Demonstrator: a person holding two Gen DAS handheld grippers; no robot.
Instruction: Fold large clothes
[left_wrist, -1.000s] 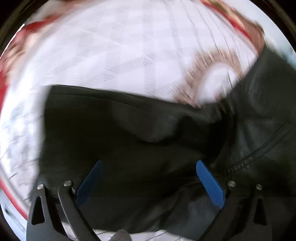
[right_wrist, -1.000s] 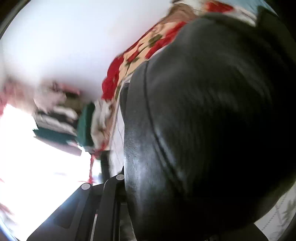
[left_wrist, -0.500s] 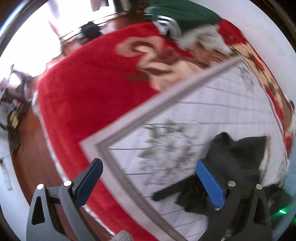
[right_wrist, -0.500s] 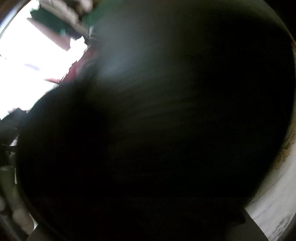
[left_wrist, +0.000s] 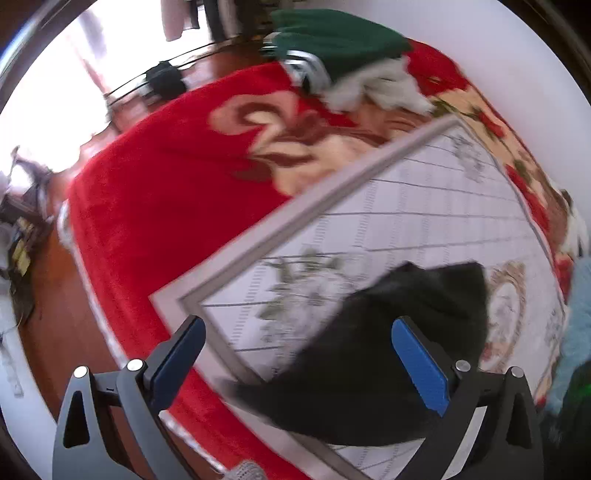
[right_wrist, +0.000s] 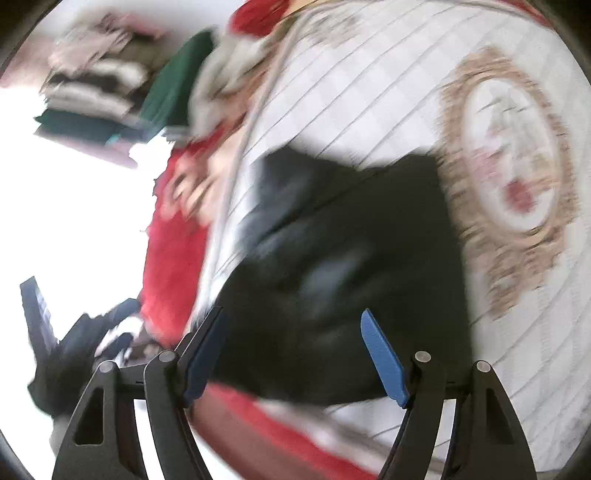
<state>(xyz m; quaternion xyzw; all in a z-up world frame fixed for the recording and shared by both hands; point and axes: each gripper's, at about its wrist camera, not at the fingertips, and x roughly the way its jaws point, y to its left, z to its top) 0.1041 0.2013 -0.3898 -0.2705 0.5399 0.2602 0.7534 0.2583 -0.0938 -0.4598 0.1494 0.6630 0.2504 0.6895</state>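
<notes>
My left gripper hangs above the bed with its blue-padded fingers spread wide and nothing between them. My right gripper is spread apart too, also holding nothing. The black garment lies in a loose heap on the white checked sheet, near that sheet's grey-bordered corner, and from my left side it sits beyond the right finger. From the right side the same garment fills the space ahead of both fingers, beside a round beige medallion printed on the sheet. The sheet lies over a red blanket. A green folded piece rests on the blanket's far end, by the white wall. The right view is blurred.
</notes>
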